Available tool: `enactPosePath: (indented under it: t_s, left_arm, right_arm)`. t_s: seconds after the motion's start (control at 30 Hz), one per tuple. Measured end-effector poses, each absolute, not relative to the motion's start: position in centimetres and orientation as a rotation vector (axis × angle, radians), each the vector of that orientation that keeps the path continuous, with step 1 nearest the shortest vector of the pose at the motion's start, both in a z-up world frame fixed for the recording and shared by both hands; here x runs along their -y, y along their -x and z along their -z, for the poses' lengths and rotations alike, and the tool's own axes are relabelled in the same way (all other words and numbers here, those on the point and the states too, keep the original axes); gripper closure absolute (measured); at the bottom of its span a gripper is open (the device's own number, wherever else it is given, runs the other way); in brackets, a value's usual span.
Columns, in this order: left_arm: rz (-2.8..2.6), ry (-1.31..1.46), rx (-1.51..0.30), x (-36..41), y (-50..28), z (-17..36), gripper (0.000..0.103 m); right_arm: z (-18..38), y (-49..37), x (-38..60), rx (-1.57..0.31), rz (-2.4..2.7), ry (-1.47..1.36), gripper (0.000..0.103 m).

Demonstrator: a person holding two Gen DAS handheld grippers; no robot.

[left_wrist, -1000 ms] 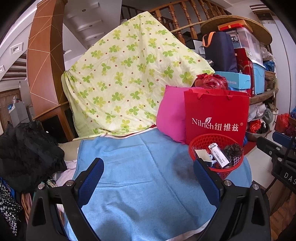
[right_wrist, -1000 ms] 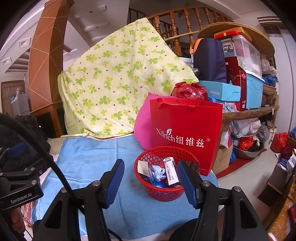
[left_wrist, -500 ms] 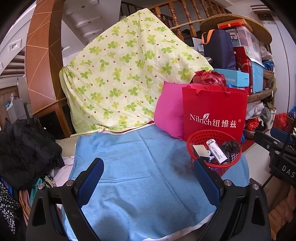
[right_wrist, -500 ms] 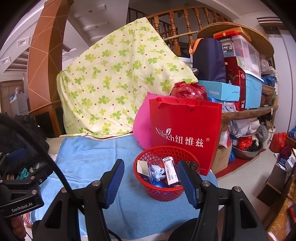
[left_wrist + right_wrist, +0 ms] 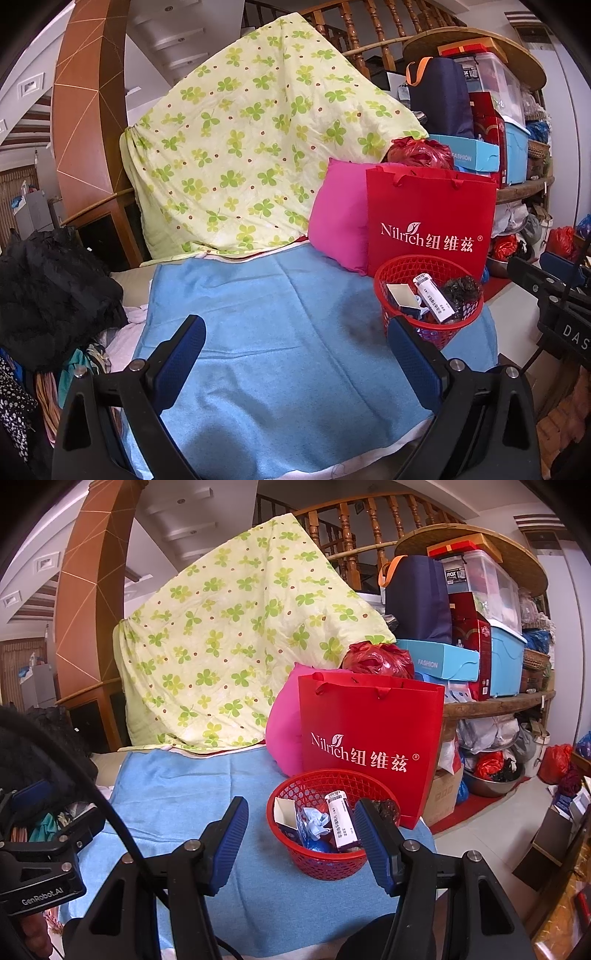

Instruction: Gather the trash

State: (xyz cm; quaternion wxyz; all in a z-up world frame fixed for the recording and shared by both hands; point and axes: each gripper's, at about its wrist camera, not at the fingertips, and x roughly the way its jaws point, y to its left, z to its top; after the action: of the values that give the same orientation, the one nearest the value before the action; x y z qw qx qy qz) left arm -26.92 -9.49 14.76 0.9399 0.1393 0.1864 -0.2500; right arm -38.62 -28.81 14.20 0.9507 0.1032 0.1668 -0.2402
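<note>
Looks like the collecting part is basically wrapped up: the blue cloth (image 5: pixel 280 332) over the table has nothing loose left on it that I can spot, and all the trash sits in the red basket (image 5: pixel 332 860) at the table's right edge, right in front of the red paper bag (image 5: pixel 373 734). Inside there's a white medicine box (image 5: pixel 341 821), a crumpled blue tissue (image 5: pixel 314 821), a small carton and something dark. Both grippers just hang over the near edge, holding nothing: left gripper (image 5: pixel 295 354) has its fingers wide apart, right gripper (image 5: pixel 303 838) fingers apart too, lined up on the basket. Next move is probably a last scan or pulling away. Room's packed: clover quilt (image 5: pixel 258 147), pink pillow (image 5: pixel 336 221), stacked storage boxes.
</note>
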Motion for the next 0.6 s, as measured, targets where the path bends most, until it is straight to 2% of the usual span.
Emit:
enactPosePath:
  t_s: [0.6]
  left_arm:
    - [0.504, -0.251, -0.38, 9.0, 24.8, -13.6, 0.003]
  right_arm:
    - [-14.1, 37.2, 29.0, -0.339, 0.48, -0.215, 0.039]
